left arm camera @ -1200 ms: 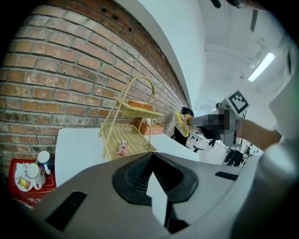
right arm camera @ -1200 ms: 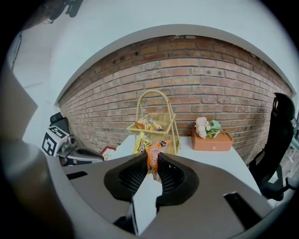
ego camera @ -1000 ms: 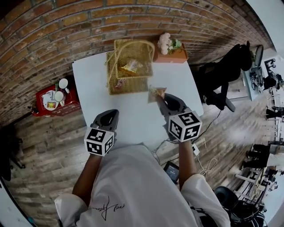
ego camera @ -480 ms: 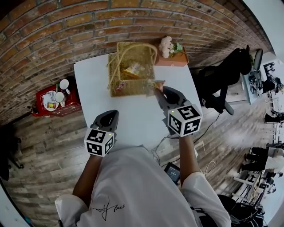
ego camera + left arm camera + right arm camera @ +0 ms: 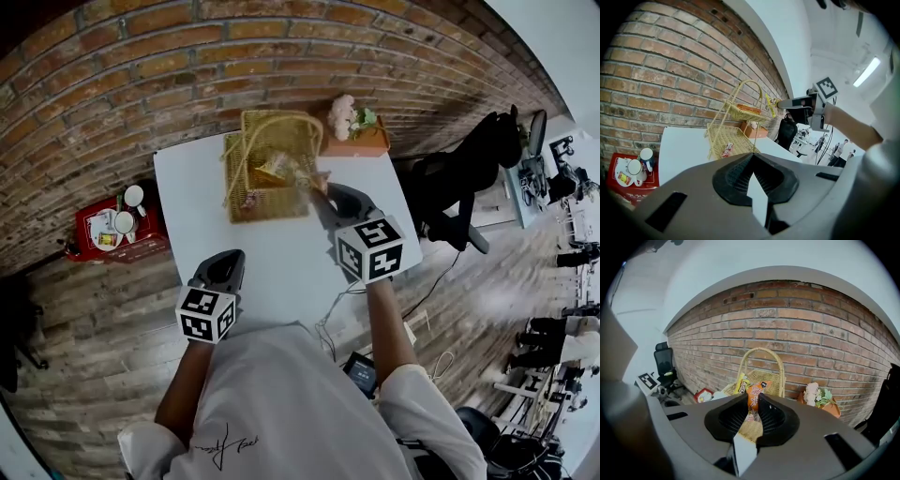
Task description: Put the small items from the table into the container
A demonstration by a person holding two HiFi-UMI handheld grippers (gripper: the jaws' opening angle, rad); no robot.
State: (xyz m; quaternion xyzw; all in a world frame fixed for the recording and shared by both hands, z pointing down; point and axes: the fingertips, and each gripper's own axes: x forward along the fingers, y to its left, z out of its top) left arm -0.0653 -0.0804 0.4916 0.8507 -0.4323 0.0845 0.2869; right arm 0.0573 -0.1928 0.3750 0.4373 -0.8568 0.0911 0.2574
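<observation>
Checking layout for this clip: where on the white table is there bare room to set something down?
The near half of the white table is bare, between the yellow wicker basket and the left gripper. A narrower bare strip runs left of the basket. The far right corner is crowded: basket, orange flower box and right gripper with its orange packet.

Basket (image 5: pixel 277 199) on table's (image 5: pixel 281 253) far edge. Flower planter (image 5: pixel 361 141) just right of basket; cup tray (image 5: pixel 141 246) on floor left of it. Snack packet (image 5: pixel 754 389) in right gripper (image 5: pixel 321 194) at basket's right-front corner; left gripper (image 5: pixel 232 255) well in front.
</observation>
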